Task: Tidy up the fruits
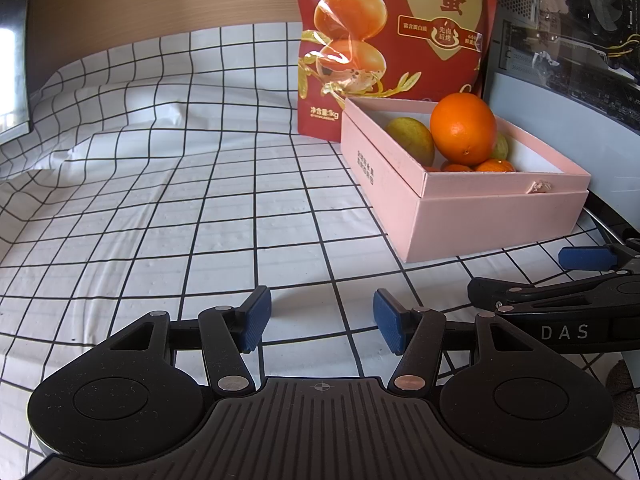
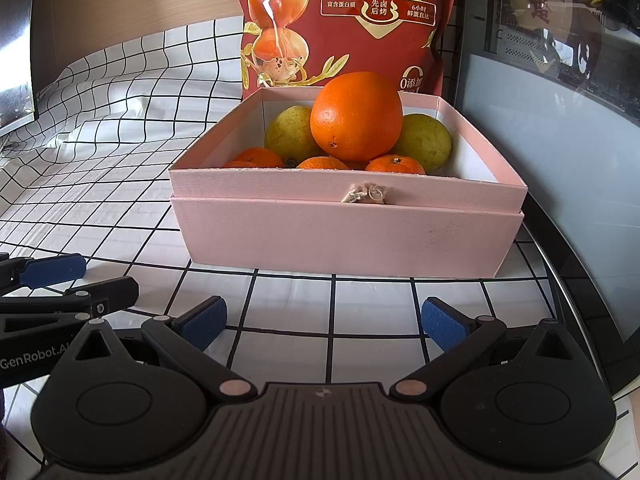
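A pink box (image 2: 348,236) stands on the checked cloth, straight ahead in the right wrist view and at the right in the left wrist view (image 1: 480,216). It holds a large orange (image 2: 356,116) on top, two yellow-green pears (image 2: 288,134) and several small mandarins (image 2: 394,165). The orange also shows in the left wrist view (image 1: 463,128). My right gripper (image 2: 324,322) is open and empty, a short way before the box's front wall. My left gripper (image 1: 320,320) is open and empty over bare cloth, left of the box.
A tall red snack bag (image 1: 392,40) stands behind the box. A dark glass-sided computer case (image 2: 560,128) is on the right. The white cloth with black grid (image 1: 160,200) stretches left, wrinkled toward the back. A wooden wall is behind.
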{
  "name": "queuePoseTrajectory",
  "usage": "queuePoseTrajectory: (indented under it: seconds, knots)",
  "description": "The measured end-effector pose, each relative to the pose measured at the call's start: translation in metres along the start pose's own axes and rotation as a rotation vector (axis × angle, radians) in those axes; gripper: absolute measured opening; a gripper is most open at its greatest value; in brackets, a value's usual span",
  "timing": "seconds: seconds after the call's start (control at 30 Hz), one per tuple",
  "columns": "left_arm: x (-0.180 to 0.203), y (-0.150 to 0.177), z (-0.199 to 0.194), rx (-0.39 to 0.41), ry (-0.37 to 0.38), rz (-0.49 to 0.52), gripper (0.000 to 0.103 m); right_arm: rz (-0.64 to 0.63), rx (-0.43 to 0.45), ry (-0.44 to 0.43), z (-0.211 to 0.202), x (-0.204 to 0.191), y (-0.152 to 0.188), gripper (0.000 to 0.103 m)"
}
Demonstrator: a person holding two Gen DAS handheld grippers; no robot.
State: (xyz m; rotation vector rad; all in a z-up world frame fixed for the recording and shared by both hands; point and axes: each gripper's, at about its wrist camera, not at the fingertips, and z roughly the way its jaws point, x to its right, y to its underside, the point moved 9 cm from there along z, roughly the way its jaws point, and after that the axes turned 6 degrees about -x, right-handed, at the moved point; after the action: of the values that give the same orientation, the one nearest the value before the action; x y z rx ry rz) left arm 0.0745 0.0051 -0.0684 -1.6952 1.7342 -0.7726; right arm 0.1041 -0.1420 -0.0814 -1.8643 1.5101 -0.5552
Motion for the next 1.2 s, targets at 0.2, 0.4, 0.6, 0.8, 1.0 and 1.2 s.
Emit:
queuePoseTrajectory:
  seconds: [0.2, 0.4, 0.6, 0.8, 1.0, 1.2]
  knots:
    - [-0.0001, 0.0000, 0.0001, 0.000, 0.000, 0.000, 0.062, 0.000, 0.000, 0.000, 0.0000, -0.0002, 0.0000, 0.103]
    - [0.0001, -0.0001, -0.0001, 0.000, -0.001, 0.000, 0.062, 0.000, 0.000, 0.000, 0.0000, -0.0001, 0.0000, 0.103]
    - [-0.0001, -0.0002, 0.0001, -0.001, -0.002, 0.001, 0.062, 0.000, 0.000, 0.000, -0.0001, -0.0004, -0.0001, 0.103]
    - [-0.0006, -0.0001, 0.0003, -0.002, -0.006, 0.003, 0.062, 0.000, 0.000, 0.000, -0.0001, -0.0005, -0.0001, 0.103]
    - [-0.0008, -0.0001, 0.0003, -0.003, -0.010, 0.003, 0.062, 0.000, 0.000, 0.000, -0.0001, -0.0005, -0.0001, 0.103]
    - [-0.0010, 0.0001, 0.0005, -0.004, -0.015, 0.005, 0.062, 0.000, 0.000, 0.000, 0.0000, -0.0005, -0.0002, 0.103]
